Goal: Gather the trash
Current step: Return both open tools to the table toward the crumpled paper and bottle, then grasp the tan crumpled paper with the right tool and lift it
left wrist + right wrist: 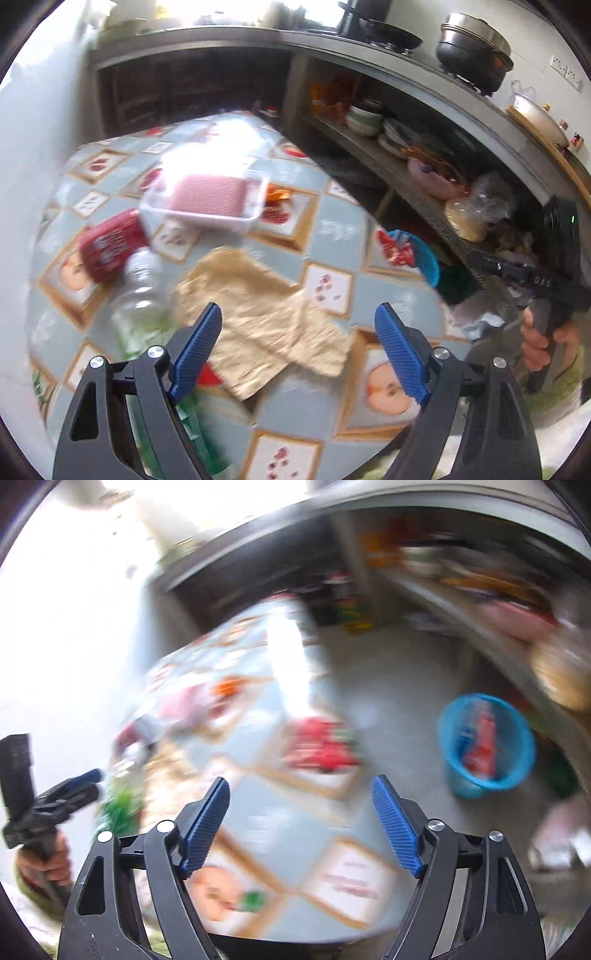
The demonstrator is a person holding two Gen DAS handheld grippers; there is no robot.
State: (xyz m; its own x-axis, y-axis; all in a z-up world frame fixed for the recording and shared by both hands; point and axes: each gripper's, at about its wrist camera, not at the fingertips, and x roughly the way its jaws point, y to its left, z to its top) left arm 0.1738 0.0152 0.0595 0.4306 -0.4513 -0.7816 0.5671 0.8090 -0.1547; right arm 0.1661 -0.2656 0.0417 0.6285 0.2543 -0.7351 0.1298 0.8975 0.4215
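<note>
Nearly the whole right wrist view is being smeared by motion blur: the red item on the table cannot be identified, and the contents of the blue bin are being reduced to red streaks. Shelf clutter is being left unreadable.

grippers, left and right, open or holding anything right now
left gripper: open, nothing between its fingers
right gripper: open, nothing between its fingers
</note>
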